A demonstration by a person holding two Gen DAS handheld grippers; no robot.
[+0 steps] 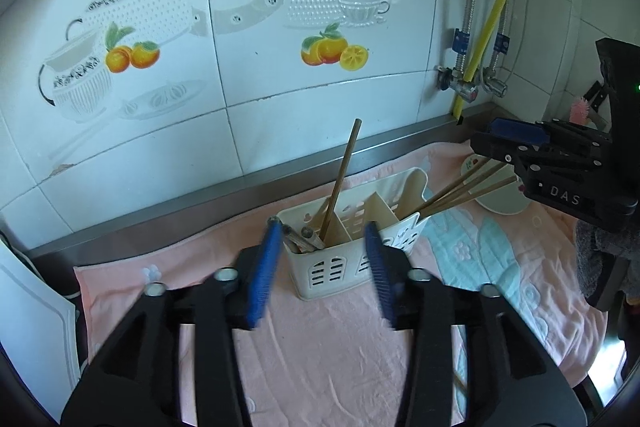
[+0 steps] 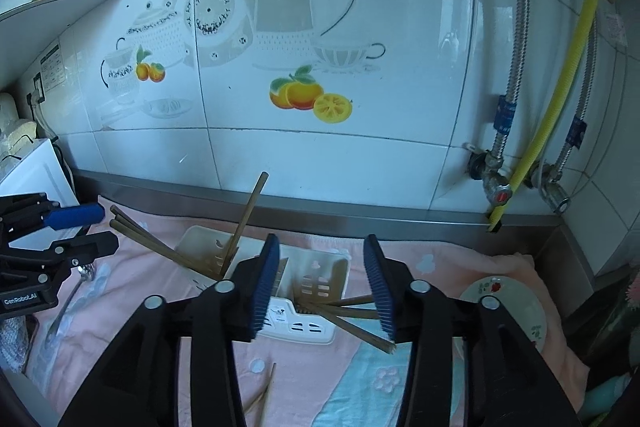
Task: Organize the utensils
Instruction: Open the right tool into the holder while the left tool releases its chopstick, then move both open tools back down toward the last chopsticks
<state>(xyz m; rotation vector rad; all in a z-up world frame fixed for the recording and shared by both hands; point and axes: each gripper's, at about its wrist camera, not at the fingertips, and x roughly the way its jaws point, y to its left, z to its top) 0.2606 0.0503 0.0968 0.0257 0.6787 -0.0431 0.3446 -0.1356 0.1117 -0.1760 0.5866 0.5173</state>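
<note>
A cream plastic utensil caddy (image 1: 328,271) (image 2: 304,327) with several compartments stands on a pink towel (image 1: 320,339). One wooden chopstick (image 1: 344,179) (image 2: 248,219) stands upright in it. A bundle of chopsticks (image 1: 460,187) (image 2: 352,311) leans out toward my right gripper (image 2: 322,287) (image 1: 500,143), whose blue pads stand apart without pressing on anything. Another bundle (image 2: 152,243) (image 1: 300,235) leans toward my left gripper (image 1: 322,267) (image 2: 92,227), which is also open just in front of the caddy.
A metal spoon (image 2: 76,291) lies on the towel under the left gripper. A flowered plate (image 2: 516,307) (image 1: 504,199) sits at the right. Loose chopsticks (image 2: 266,391) lie near the front. The tiled wall, valves and a yellow hose (image 2: 560,99) stand behind.
</note>
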